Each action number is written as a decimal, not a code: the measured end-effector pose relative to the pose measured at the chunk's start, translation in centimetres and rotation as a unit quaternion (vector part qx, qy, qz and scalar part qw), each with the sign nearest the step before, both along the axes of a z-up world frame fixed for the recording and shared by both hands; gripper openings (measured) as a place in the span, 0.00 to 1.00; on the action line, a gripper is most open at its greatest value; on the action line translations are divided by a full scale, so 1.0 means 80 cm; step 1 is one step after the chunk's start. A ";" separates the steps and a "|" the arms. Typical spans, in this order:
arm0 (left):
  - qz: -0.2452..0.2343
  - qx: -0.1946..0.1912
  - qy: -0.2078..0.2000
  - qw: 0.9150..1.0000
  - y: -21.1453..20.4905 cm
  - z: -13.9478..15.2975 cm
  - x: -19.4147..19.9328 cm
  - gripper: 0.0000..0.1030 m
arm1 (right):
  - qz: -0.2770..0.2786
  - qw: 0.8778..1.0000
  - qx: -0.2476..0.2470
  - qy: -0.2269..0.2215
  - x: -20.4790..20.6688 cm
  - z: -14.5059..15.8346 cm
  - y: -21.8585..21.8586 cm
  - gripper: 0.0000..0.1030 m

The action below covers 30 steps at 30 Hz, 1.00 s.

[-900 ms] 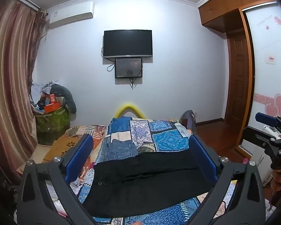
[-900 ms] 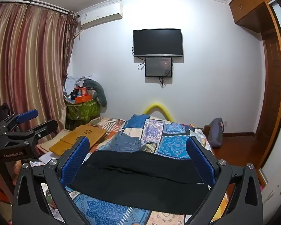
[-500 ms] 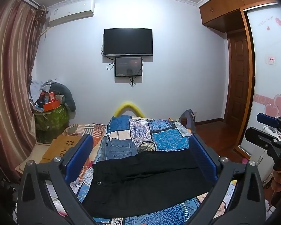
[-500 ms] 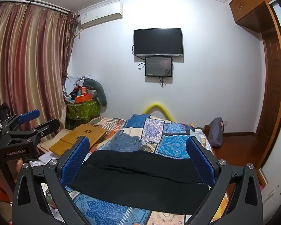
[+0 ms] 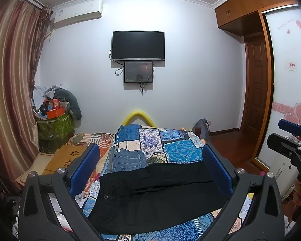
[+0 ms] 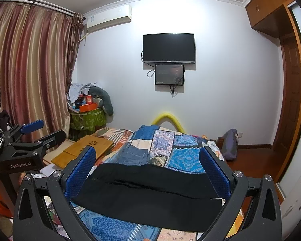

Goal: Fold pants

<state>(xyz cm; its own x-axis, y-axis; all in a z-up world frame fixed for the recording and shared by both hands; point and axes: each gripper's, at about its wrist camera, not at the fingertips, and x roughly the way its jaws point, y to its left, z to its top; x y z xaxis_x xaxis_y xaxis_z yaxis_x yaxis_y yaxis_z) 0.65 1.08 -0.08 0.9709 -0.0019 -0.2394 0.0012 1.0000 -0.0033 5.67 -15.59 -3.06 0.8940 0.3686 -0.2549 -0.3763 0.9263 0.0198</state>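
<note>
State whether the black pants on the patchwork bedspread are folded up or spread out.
Spread out: the black pants lie lengthwise across the patchwork bedspread, waist button visible at left, apparently legs together, with neither gripper touching them.

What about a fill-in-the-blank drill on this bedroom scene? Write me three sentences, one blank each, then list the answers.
1. The pants spread across the patchwork bedspread are ____ in colour.
2. Beyond them lies a folded pair of blue ____.
3. Both the left gripper and the right gripper have their fingers ____, holding nothing.

Missing words: black; jeans; open
</note>
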 end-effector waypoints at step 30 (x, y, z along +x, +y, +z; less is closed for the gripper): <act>-0.003 0.001 -0.002 1.000 -0.005 -0.002 0.000 1.00 | 0.000 1.000 0.006 -0.004 -0.006 0.000 0.004 0.99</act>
